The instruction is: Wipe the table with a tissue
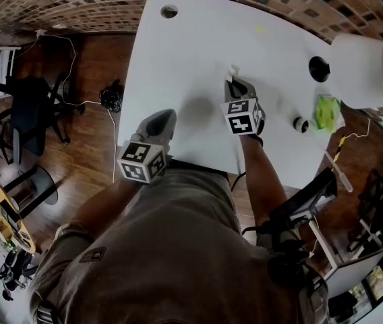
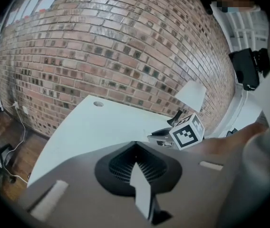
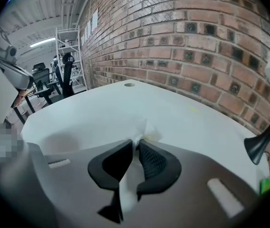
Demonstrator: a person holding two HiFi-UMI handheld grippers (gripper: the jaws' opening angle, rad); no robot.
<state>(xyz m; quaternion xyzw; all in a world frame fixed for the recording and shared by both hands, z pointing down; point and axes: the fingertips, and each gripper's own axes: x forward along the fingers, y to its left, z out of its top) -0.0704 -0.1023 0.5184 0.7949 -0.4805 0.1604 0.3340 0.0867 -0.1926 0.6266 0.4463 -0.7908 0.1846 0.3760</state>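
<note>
The right gripper [image 1: 235,86] is clenched on a thin white paper tissue [image 3: 148,130]; its ribbed black pads pinch the sheet at the tips, a crumpled tuft sticks out in front and seems to rest on the smooth white table [image 1: 191,52], and a flat tail runs back between the jaws. The tissue sits near the middle of the tabletop, at that gripper's nose. The left gripper [image 1: 163,120] hangs over the near edge with its jaws pressed together; nothing shows past their tips. To wipe well, I judge the tuft should be pressed low and flat, so that paper and not hard plastic meets the surface; long overlapping strokes would suit the glossy top; soft tissue may tear or slip from so narrow a pinch, so light pressure looks safer. A faint yellow fleck [image 1: 261,29] lies farther out, toward the rough brick wall [image 3: 197,42]; it seems a fair target.
</note>
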